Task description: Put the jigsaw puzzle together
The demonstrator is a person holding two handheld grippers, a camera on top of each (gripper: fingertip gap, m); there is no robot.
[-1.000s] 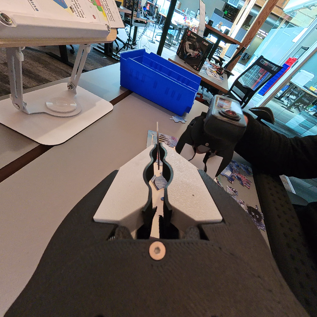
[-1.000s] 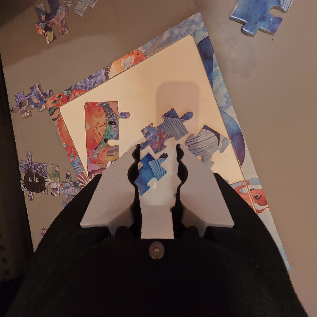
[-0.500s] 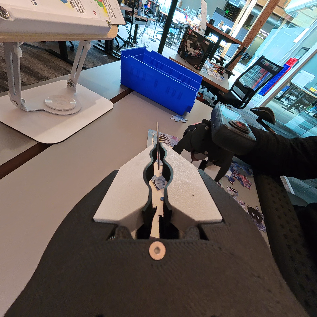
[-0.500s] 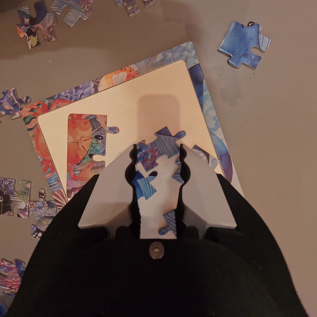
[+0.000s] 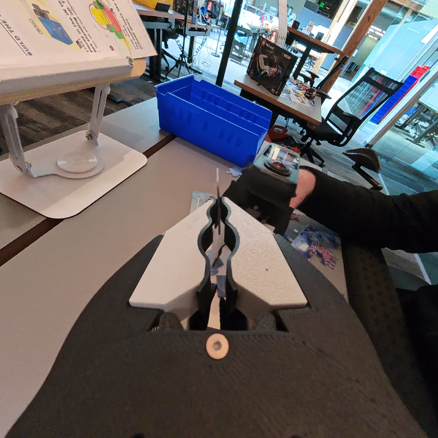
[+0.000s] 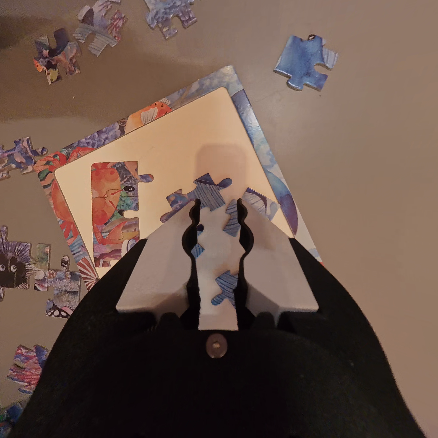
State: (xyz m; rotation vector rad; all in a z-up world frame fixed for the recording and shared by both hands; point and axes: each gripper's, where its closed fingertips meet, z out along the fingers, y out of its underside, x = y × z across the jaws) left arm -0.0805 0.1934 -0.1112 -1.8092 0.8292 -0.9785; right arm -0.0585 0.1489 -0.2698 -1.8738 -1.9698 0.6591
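Your left gripper [image 5: 218,208] is pinched tight on a thin puzzle piece [image 5: 217,187] held on edge, its top sticking up past the fingertips. Beyond it to the right sits a blue bin [image 5: 213,123]. Your right gripper [image 6: 218,201] hangs over the puzzle tray [image 6: 166,151] with its jaws narrowly parted, gripping nothing. To its left, crab pieces [image 6: 113,208] sit fitted in the tray; a striped blue piece [image 6: 208,192] lies just ahead of the fingertips. Far right, a loose blue piece [image 6: 304,62] rests on the table [image 6: 367,166].
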